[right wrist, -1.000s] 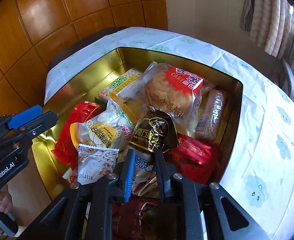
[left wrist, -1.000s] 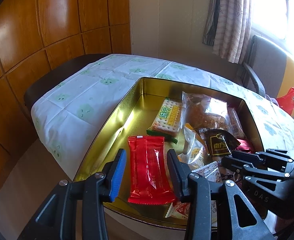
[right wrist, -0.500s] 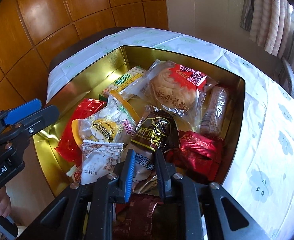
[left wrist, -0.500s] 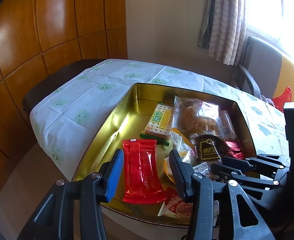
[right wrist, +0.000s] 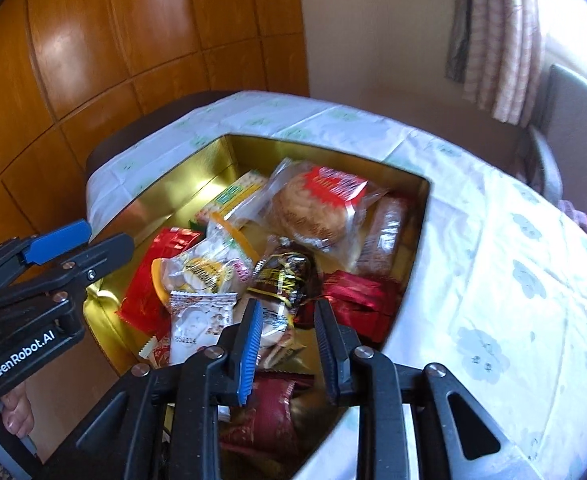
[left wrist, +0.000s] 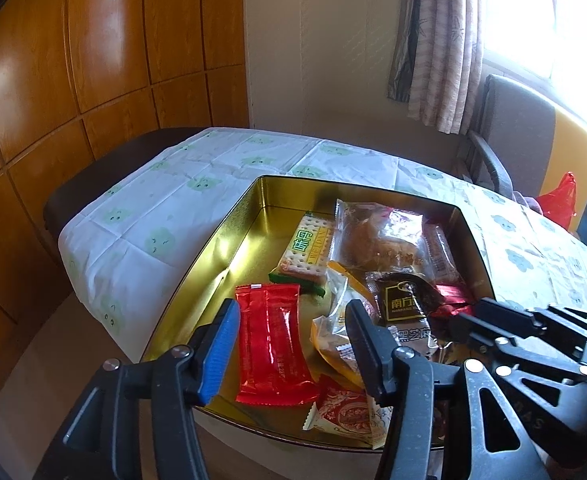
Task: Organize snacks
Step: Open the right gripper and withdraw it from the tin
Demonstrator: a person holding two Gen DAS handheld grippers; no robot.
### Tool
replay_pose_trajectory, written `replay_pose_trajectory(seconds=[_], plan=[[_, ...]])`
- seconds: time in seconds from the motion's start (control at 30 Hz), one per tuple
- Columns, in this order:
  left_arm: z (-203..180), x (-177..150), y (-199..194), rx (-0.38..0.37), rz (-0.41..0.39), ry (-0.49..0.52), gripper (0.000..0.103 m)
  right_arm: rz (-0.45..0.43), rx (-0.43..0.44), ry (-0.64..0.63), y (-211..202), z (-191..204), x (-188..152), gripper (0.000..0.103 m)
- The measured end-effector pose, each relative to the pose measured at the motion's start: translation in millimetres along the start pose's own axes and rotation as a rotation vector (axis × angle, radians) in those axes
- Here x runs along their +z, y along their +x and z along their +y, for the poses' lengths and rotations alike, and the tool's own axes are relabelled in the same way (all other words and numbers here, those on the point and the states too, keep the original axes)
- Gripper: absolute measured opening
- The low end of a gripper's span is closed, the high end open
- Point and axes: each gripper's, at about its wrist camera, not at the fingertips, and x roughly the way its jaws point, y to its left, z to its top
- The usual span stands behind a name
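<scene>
Glossy orange wood panelling along the left. On the table, a crinkled white cloth printed with pale green faces. On the cloth, a rectangular gold tin, mirror-smooth inside, snacks piled toward its right half.

Left gripper above the tin's near edge, fingers spread wide with nothing between them: one blue ribbed pad, one black. Below the gap, flat on the tin floor, a shiny red foil packet, oblong with crimped ends. Behind it a pale cracker pack with green lettering. Further right, a clear crinkly bag with a round brown cake, then a dark brown sachet with gold print.

Right gripper low over the tin's near right corner, fingers fairly narrow but apart, empty, above a white sachet and a dark red wrapper; view slightly blurred. Striped curtain at far right.
</scene>
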Motion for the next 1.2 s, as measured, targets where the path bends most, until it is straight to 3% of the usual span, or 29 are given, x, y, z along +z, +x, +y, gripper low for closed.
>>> replay_pose_trajectory(seconds=[0.17, 0.47, 1.2], plan=[[-8.6, -1.5, -8.5, 0.002, -0.023, 0.009, 0.066, -0.077, -0.125, 0.063, -34.0, -10.6, -19.9, 0.032], [-43.7, -11.9, -31.9, -0.052, -0.073, 0.077, 0.08, -0.11, -0.246, 0.126, -62.1, -29.8, -50.3, 0.036], [-54.8, -16.6, -38.6, -0.06, -0.087, 0.099, 0.089, -0.125, -0.284, 0.163, -72.9, -38.0, -64.1, 0.036]])
